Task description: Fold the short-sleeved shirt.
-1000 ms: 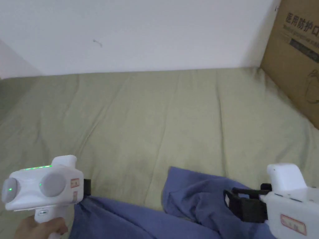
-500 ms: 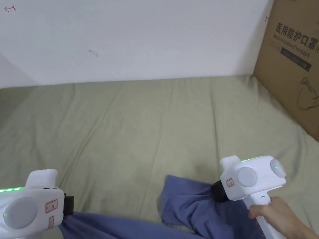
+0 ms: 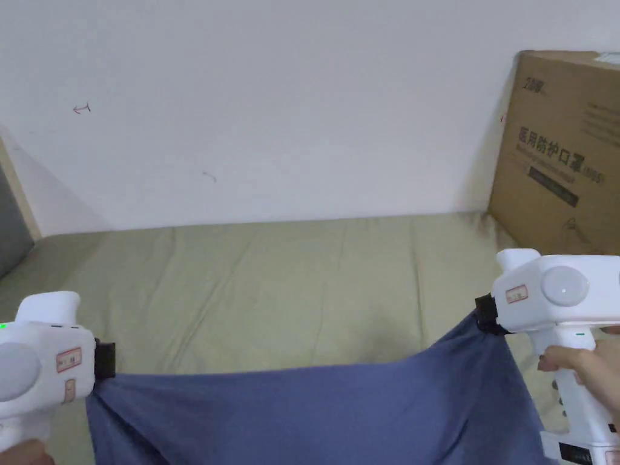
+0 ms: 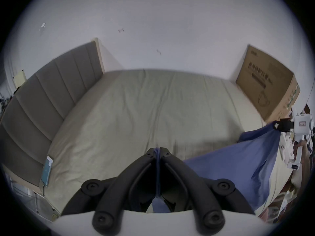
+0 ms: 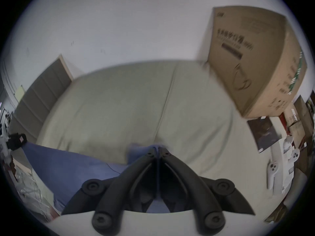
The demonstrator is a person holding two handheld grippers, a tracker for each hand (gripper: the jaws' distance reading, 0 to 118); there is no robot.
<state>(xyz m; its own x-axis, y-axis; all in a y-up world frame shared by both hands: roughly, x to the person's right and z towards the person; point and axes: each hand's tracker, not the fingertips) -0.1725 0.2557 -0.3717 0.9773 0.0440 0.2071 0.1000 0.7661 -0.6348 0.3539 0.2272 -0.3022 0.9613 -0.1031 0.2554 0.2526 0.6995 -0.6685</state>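
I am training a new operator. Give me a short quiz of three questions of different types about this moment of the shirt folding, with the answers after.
1. True or false: the left gripper is shut on the blue shirt.
2. Multiple choice: what stands against the wall at the far right of the bed? A) a cardboard box B) a lamp C) a chair
3. Short answer: how does the shirt's top edge hang between the left gripper and the right gripper?

Key
1. True; cloth shows between its closed jaws.
2. A, the cardboard box.
3. It is stretched between them above the bed, higher at the right gripper, with the rest hanging down.
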